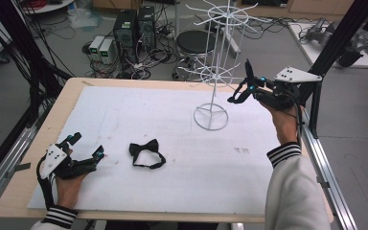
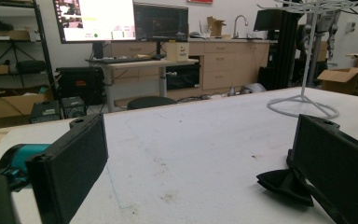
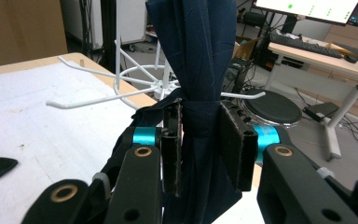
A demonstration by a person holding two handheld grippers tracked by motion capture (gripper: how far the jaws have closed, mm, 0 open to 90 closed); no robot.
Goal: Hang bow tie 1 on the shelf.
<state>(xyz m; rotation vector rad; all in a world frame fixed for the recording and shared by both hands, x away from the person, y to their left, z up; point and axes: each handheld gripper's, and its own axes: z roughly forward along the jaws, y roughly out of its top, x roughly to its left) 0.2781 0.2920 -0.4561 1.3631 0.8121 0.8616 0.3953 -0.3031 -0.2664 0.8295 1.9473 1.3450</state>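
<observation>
Two bow ties are seen: a black bow tie [image 1: 146, 154] lies flat on the table [image 1: 172, 191], just beside the left gripper [image 1: 87, 145], whose jaws are spread wide and empty. A navy bow tie [image 3: 198, 70] is clamped between the closed jaws of the right gripper [image 3: 199, 144], raised near one white wire rack [image 1: 214, 72].

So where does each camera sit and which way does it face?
High view: above the person's side, looking down on the table; both forearms, both tools.
Left gripper view: low on the left tool, facing the rack; open jaws.
Right gripper view: on the right tool, which clamps dark cloth.
All share the rack and bow tie.
</observation>
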